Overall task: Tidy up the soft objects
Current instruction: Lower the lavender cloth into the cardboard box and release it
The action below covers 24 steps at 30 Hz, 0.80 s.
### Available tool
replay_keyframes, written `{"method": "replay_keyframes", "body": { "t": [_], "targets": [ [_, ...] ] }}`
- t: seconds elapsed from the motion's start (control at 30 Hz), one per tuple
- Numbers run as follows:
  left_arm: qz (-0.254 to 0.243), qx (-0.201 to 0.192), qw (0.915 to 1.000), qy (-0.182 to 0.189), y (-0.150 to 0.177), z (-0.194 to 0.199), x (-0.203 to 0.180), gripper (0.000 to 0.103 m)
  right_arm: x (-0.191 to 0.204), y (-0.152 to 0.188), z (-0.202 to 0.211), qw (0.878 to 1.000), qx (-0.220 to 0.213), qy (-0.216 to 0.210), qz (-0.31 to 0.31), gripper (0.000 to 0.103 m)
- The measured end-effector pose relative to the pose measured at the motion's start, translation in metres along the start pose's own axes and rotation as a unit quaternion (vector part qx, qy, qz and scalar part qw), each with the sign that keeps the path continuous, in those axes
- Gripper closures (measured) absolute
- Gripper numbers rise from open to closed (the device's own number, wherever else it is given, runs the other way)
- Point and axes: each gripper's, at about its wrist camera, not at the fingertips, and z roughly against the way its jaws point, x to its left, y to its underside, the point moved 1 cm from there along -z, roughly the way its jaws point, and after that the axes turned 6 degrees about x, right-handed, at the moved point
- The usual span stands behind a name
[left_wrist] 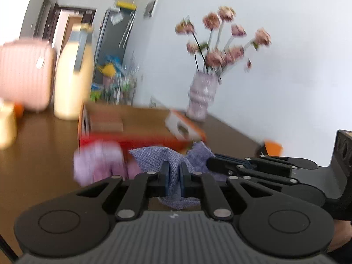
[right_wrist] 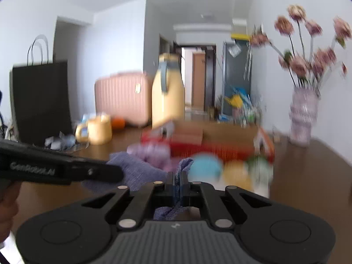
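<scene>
Two hand-held grippers shared one piece of blue-purple woven cloth (left_wrist: 151, 156) above a brown desk (left_wrist: 44, 136), each pointing slightly downward toward the far end of the room. The left hand-held gripper (left_wrist: 175, 171) had its jaws drawn narrow and pinched a fold of the cloth, which bunched up between the pads and hung out below them. The right hand-held gripper (right_wrist: 178, 177) was likewise clamped on a thin ridge of the same cloth (right_wrist: 136, 169), a strip of it trailing under the jaws.

The left wrist view showed the right hand-held gripper reaching in from the right edge, its tip meeting the cloth just beside the left one's jaws. The right wrist view showed the reverse: the left hand-held gripper entered from the left edge, its tip on the cloth's far corner, with part of a hand (right_wrist: 7, 206) behind it.

Only the right wrist view took in a black paper bag (right_wrist: 41, 101), a yellow mug (right_wrist: 96, 129) and blurred round soft shapes in blue (right_wrist: 205, 169), yellow (right_wrist: 236, 173) and green (right_wrist: 259, 164) just beyond the cloth. Both views caught a pink-lilac soft item (left_wrist: 99, 162) beside the cloth, a red-fronted cardboard box (left_wrist: 132, 140) behind it, a pink suitcase (left_wrist: 24, 74), a tall cream bottle (left_wrist: 72, 74) and a vase of pink flowers (left_wrist: 201, 94). Both frames were heavily blurred.
</scene>
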Motion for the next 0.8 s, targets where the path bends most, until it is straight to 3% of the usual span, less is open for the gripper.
{"method": "replay_keyframes", "body": {
  "t": [0.07,0.23,0.33,0.47,0.53,0.63,0.8],
  "targets": [
    [0.000,0.004,1.0000,-0.005,-0.030,-0.029,0.014,0.093,-0.015,-0.032,-0.026,1.000,-0.008,0.004,-0.004,0.100],
    [0.006,0.029,0.9986,-0.044,-0.087,-0.104,0.054,0.093,-0.040,-0.092,-0.113,1.000,0.018,0.001,-0.019,0.100],
    [0.013,0.064,0.9938,-0.090,-0.098,-0.145,0.082,0.092,-0.046,-0.114,-0.171,0.999,0.052,0.009,-0.012,0.100],
    [0.036,0.108,0.9866,-0.117,-0.092,-0.180,0.112,0.091,-0.050,-0.108,-0.240,0.993,0.110,0.020,-0.027,0.099],
    [0.044,0.110,0.9815,-0.150,-0.086,-0.183,0.119,0.076,-0.052,-0.102,-0.261,0.990,0.138,0.010,-0.041,0.099],
    [0.037,0.109,0.9834,-0.140,-0.085,-0.172,0.119,0.059,-0.049,-0.093,-0.270,0.987,0.156,-0.003,-0.043,0.092],
    [0.022,0.084,0.9835,-0.158,-0.100,-0.136,0.111,0.050,-0.057,-0.106,-0.241,0.990,0.130,-0.003,-0.051,0.087]
  ]
}}
